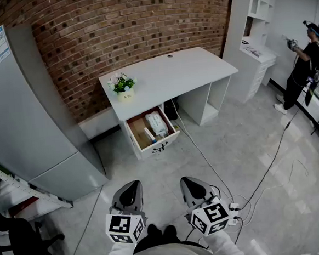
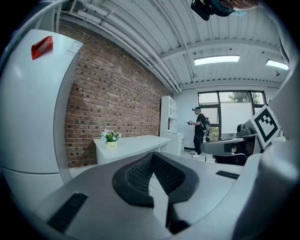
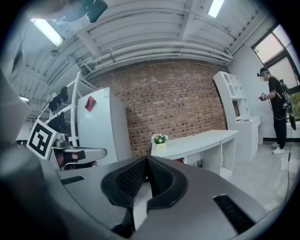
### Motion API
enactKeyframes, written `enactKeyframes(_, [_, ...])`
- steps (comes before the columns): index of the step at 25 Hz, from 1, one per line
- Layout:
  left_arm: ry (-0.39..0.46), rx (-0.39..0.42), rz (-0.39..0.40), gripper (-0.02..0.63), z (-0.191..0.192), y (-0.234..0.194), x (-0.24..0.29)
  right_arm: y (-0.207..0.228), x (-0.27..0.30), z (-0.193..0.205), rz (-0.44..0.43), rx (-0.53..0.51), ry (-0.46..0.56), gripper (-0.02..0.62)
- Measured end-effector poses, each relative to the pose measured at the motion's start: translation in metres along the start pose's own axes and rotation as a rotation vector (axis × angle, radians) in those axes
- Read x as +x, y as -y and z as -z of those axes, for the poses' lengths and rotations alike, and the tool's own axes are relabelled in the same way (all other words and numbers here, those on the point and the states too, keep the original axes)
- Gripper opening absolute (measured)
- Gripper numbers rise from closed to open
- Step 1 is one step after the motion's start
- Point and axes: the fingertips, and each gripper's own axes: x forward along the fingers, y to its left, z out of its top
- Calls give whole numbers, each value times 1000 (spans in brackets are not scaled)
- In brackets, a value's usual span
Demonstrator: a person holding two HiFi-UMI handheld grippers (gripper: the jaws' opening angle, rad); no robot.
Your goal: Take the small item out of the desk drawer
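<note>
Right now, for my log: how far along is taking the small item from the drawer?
Done: the drawer already stands open, items inside. In hand: nothing; the left gripper and right gripper are both shut, empty, well short of the desk. Left: approach, grasp one, lift it out.

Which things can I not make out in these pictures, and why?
1. Head view: things in the open drawer, a white packet among them, are too small to name.
2. Left gripper view: the left gripper hides the drawer.
3. Right gripper view: the right gripper hides the drawer's inside.
4. Head view: the label on the plant pot is too small to read.
</note>
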Motion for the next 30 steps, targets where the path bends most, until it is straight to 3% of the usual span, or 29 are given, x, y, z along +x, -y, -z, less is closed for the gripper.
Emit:
enactKeyframes(15, [-14, 14, -3, 17, 0, 16, 5, 3, -5, -5, -42, -15, 31, 28])
enactKeyframes(22, [-32, 5, -11, 17, 8, 13, 9, 1, 11, 2, -61, -33, -3, 37])
enactKeyframes(30, [-49, -18, -18, 18, 11, -14, 30, 8, 49, 10, -72, 5, -73, 95])
